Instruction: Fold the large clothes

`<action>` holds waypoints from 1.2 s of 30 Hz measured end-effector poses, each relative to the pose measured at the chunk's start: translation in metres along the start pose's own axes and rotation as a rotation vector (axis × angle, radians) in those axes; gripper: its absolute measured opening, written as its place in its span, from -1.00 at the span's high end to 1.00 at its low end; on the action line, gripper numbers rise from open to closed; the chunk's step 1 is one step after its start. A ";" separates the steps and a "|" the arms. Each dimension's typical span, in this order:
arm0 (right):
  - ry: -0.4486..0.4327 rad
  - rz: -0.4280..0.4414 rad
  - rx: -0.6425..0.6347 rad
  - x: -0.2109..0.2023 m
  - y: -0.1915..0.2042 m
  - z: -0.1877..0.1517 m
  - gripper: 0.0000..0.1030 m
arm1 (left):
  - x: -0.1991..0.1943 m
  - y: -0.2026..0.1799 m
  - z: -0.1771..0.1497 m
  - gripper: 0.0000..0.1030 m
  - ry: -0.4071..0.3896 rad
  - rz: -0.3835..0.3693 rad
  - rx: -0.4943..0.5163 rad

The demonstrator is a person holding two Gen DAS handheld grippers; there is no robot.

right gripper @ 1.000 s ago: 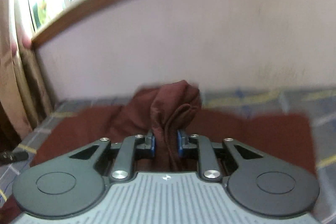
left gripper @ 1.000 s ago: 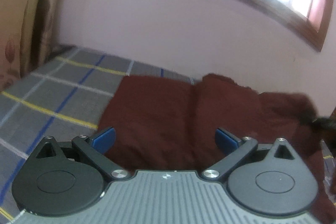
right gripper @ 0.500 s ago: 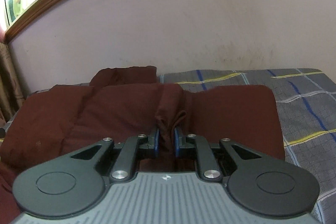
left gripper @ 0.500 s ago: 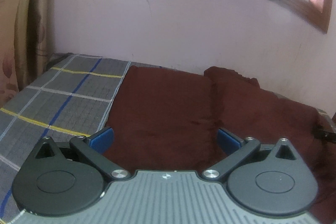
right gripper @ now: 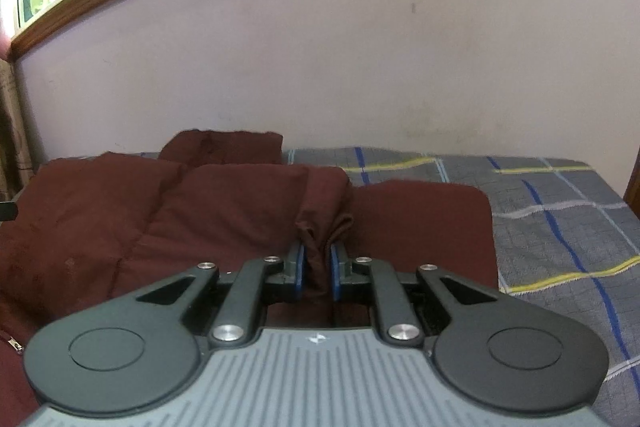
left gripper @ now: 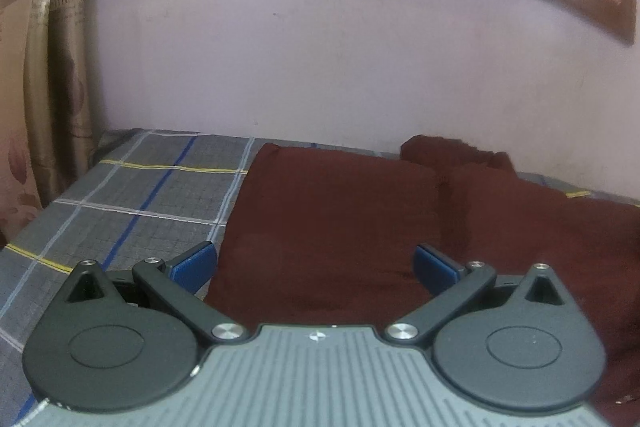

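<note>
While the right hand-held gripper (right gripper: 317,269) pinches a bunched ridge of the maroon garment (right gripper: 224,203) mid-bed (right gripper: 560,211), left hand-held gripper (left gripper: 316,267) gapes wide, empty above the cloth. Risk: thin bunch slips, fold collapses; far layers drag crooked.

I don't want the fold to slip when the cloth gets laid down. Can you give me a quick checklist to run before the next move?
1. Right gripper shut on a bunched fold of the maroon garment: ok.
2. Left gripper open, nothing between its pads: ok.
3. Garment lies on the checked bedsheet, away from the right edge: ok.
4. Far flap by the wall flattened: not ok, it stands up.
5. Zipper pull tucked inside: not ok.
6. Near edge of the garment aligned: cannot tell, hidden under the grippers.
</note>
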State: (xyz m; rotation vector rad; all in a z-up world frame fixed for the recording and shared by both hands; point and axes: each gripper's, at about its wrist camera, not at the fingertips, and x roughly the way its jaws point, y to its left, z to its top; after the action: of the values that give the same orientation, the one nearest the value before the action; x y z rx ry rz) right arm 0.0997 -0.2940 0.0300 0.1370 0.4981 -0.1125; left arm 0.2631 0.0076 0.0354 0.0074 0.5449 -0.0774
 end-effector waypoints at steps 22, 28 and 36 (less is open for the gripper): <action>0.007 0.043 0.004 0.034 0.056 0.053 0.57 | 0.009 -0.028 0.015 -0.94 -0.073 0.015 0.105; 0.079 -0.056 -0.080 0.085 0.055 0.028 0.60 | 0.041 -0.028 0.020 -0.90 -0.047 0.070 0.129; 0.156 -0.051 -0.103 0.108 0.051 0.010 0.61 | 0.076 -0.012 0.014 -1.00 0.024 0.056 0.068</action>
State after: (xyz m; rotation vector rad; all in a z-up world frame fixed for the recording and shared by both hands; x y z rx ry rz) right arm 0.2062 -0.2539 -0.0082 0.0320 0.6622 -0.1265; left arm 0.3342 -0.0102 0.0085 0.0896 0.5653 -0.0412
